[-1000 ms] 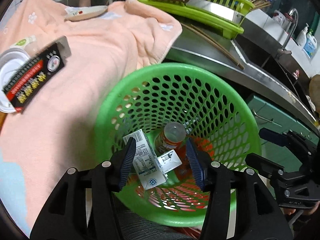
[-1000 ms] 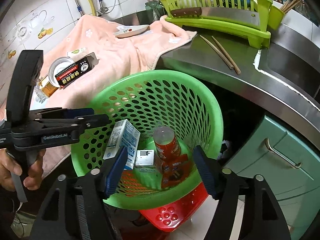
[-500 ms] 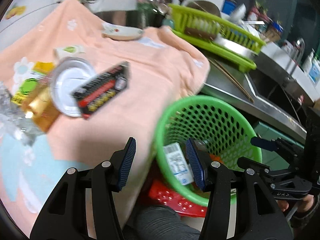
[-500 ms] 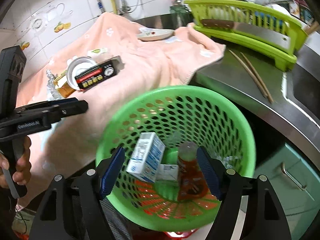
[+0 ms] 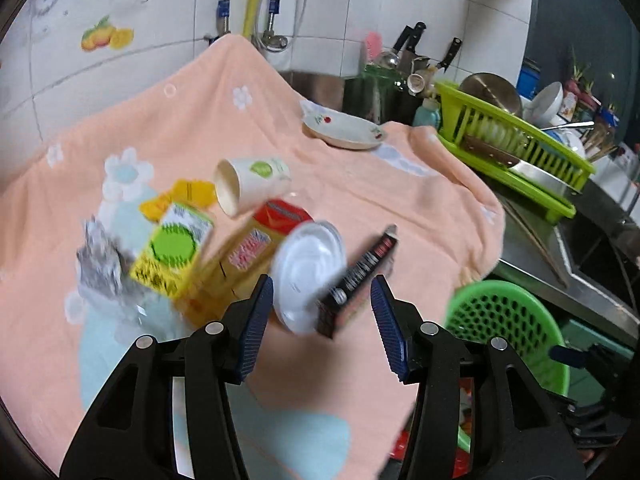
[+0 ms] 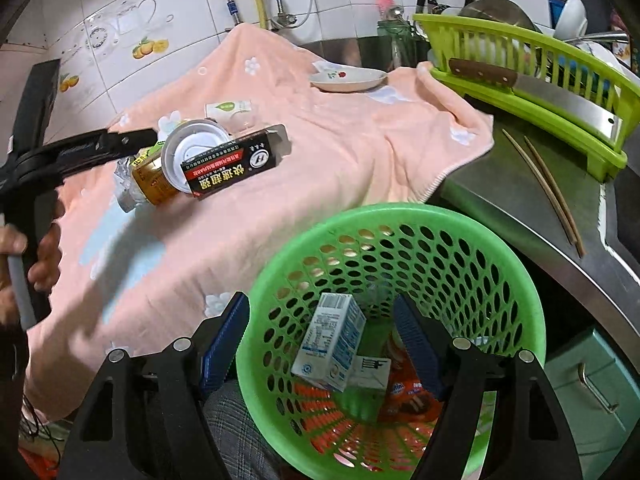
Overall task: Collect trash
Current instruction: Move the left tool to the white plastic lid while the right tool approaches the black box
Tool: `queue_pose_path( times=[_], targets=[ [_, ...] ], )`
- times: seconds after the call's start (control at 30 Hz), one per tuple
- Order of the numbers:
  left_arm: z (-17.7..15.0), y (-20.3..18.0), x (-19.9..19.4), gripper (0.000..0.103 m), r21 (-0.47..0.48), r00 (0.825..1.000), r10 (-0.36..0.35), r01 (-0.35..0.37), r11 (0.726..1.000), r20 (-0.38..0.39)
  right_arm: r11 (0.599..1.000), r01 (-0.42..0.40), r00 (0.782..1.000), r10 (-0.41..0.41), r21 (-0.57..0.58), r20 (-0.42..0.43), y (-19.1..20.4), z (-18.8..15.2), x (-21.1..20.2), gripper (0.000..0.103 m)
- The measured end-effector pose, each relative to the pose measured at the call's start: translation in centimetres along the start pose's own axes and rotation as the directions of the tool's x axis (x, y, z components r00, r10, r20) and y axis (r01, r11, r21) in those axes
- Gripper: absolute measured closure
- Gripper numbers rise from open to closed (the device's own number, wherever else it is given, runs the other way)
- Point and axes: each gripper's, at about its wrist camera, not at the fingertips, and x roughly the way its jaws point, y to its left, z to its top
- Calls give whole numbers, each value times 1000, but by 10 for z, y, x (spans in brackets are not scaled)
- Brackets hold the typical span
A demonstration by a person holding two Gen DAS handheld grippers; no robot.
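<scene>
Left tool gapes before blurred black box, half-hiding lid.

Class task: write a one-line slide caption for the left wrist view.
Open left gripper faces a black box and white lid among trash on the peach towel, green basket alongside.

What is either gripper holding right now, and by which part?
Nothing. The left gripper is open, hovering over the black box on the towel. The right gripper is open and empty above the green basket.
</scene>
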Motion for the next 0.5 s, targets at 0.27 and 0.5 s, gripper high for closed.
queue_pose_path(
  times=[0.27, 0.5],
  targets=[
    [13, 3, 29, 66, 76, 999, 20, -17, 997, -40, 999, -21, 1000, 21, -28, -5, 10, 11, 9, 31],
    [15, 7, 43, 73, 85, 998, 25, -20, 996, -60, 998, -34, 999, 33, -47, -13, 19, 19, 17, 31]
  ],
)
